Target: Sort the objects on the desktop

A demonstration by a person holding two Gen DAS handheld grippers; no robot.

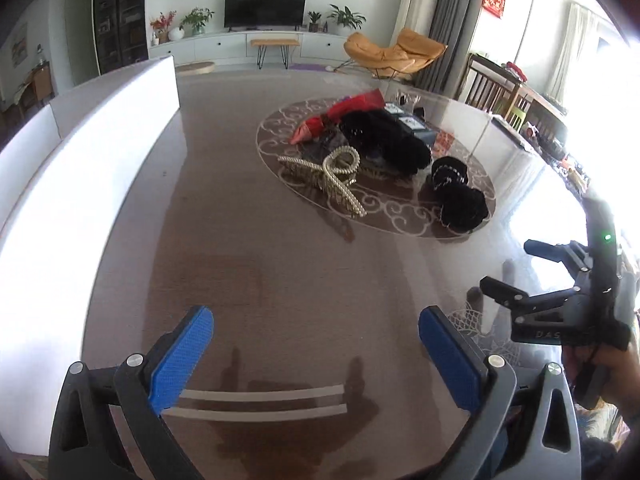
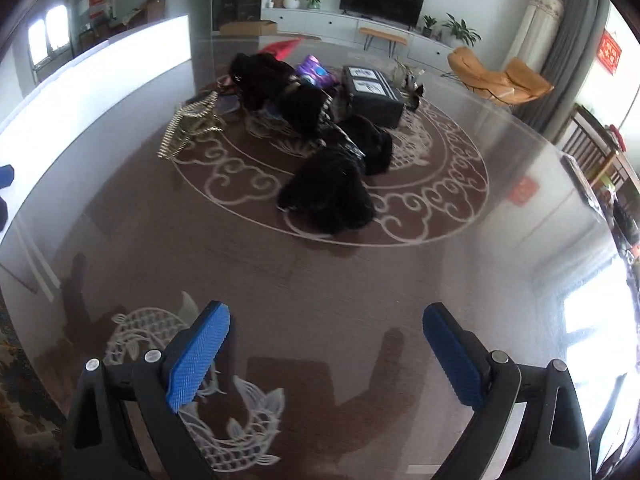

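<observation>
A heap of objects lies at the centre of the round glass table (image 1: 280, 280). It holds a gold beaded hair claw (image 1: 332, 176), black fluffy pieces (image 1: 384, 136), a red cloth item (image 1: 344, 112) and a dark box (image 1: 412, 124). My left gripper (image 1: 316, 348) is open over bare glass, well short of the heap, with nothing between its blue pads. My right gripper (image 1: 510, 265) shows at the right edge in a person's hand. In the right wrist view my right gripper (image 2: 326, 344) is open and empty. Ahead of it lie a black fluffy piece (image 2: 328, 192), the hair claw (image 2: 188, 128) and the dark box (image 2: 372, 92).
A white panel (image 1: 80, 152) runs along the table's left side. A purple packet (image 2: 316, 70) lies in the heap. White fish patterns (image 2: 224, 420) show under the glass near the right gripper. An orange chair (image 1: 392, 52) and wooden chairs stand beyond the table.
</observation>
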